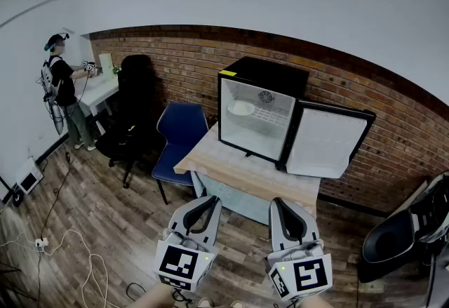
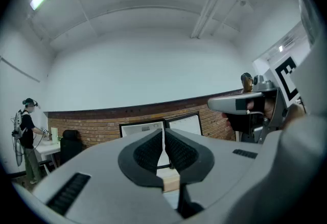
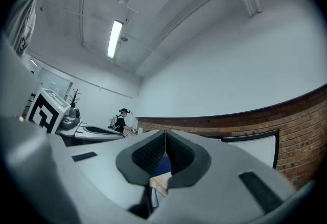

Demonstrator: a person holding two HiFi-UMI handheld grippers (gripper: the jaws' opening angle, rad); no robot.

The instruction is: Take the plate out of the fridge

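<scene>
A black mini fridge (image 1: 259, 106) stands on a wooden table (image 1: 242, 170) with its door (image 1: 326, 142) swung open to the right. A white plate (image 1: 240, 109) lies on the shelf inside, at the left. My left gripper (image 1: 208, 203) and right gripper (image 1: 280, 205) hover side by side in front of the table, well short of the fridge. Both are shut with nothing between their tips. In the left gripper view the left gripper (image 2: 163, 133) points level at the fridge (image 2: 143, 128). The right gripper (image 3: 165, 136) tips meet in the right gripper view.
A blue chair (image 1: 177, 142) stands left of the table, a black office chair (image 1: 130, 117) beyond it. Another person (image 1: 63, 92) works at a white desk (image 1: 98, 92) far left. Cables (image 1: 66, 243) lie on the wood floor. A black chair (image 1: 407, 233) stands at the right. A brick wall (image 1: 393, 124) runs behind.
</scene>
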